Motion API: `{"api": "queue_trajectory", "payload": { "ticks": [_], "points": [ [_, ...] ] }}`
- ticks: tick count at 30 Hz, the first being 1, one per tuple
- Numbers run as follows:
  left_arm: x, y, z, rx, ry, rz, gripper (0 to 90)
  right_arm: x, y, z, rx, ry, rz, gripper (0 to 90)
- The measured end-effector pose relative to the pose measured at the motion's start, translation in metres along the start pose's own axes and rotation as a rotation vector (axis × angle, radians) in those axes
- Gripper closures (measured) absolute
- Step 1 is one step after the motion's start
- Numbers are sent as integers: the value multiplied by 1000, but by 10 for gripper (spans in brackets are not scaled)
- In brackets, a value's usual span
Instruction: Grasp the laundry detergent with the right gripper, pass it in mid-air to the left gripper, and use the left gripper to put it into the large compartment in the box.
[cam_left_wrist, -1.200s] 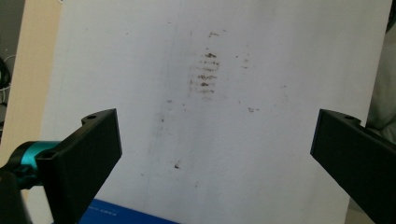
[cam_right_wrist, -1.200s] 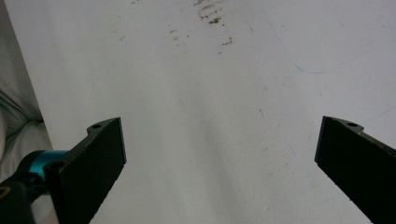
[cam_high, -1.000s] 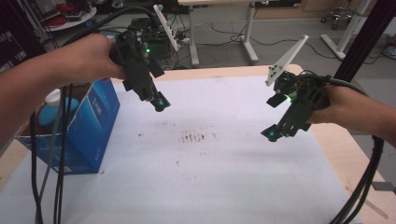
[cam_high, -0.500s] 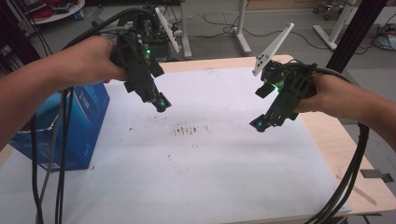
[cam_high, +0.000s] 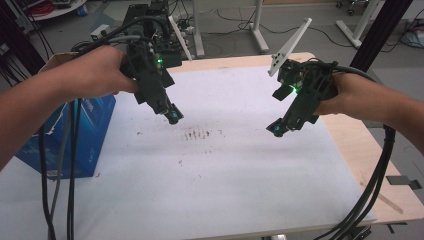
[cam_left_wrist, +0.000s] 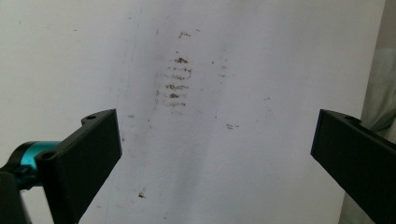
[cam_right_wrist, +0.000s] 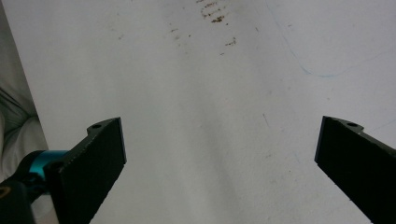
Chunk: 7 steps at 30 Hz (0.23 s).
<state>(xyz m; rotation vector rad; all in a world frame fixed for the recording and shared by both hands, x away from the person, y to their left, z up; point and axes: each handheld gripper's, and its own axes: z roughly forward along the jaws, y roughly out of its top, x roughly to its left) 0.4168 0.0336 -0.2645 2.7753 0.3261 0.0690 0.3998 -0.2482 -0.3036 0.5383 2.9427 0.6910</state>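
Both hand-held grippers have drawn slightly nearer each other above the table. The left hand-held gripper and right hand-held gripper hang released, jaws wide, holding nothing, flanking the brown smudge with bare white sheet between. The high view shows a blue box at the table's left edge; the gripper views show the smudge's streaks.

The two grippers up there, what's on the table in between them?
Between the left gripper and the right gripper, the white table cover carries just a patch of brown smudge marks, seen in the high view.
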Motion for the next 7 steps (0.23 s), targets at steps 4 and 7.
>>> {"api": "queue_trajectory", "payload": {
  "ticks": [4, 7],
  "points": [
    [1, -1, 0, -4, 2, -3, 17, 0, -1, 0, -2, -3, 3, 12],
    [1, -1, 1, 5, 11, -9, 17, 0, -1, -1, -3, -4, 5, 12]
  ]
}}
